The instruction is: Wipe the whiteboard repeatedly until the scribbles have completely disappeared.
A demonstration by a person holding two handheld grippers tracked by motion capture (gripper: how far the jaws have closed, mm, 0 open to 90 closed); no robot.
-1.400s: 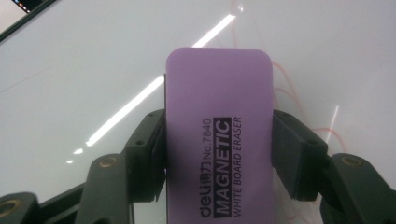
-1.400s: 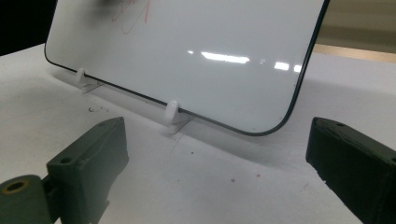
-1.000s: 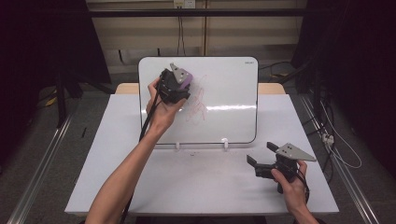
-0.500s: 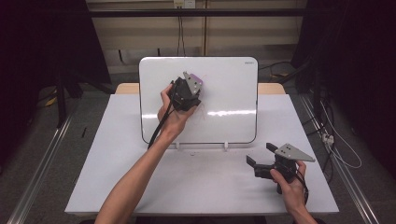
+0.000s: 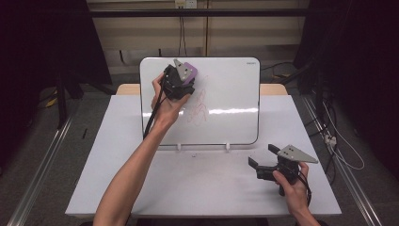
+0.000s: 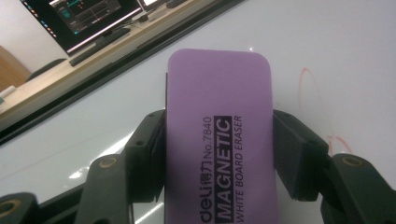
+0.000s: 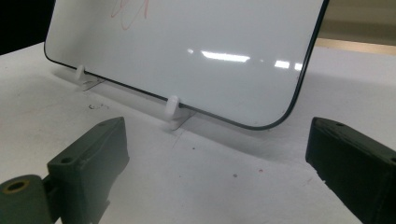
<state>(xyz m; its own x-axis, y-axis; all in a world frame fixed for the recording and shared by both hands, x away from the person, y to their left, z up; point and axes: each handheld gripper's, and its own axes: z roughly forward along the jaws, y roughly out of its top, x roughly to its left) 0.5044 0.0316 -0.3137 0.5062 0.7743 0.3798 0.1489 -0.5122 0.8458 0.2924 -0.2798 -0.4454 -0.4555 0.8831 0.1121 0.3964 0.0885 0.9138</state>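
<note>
The purple eraser sits clamped between the jaws of the left gripper, held up near the top left corner of the whiteboard, just left of a red scribble. I'd judge it light and rigid in the body, probably with a soft wiping face, so pinching its two long sides, as now, looks right; smooth plastic could slip under a hard push. The whiteboard leans on small white clips toward the table's far edge and may shift if pressed. The right gripper rests near the table's near right corner, jaws spread wide, holding nothing. No containers anywhere.
</note>
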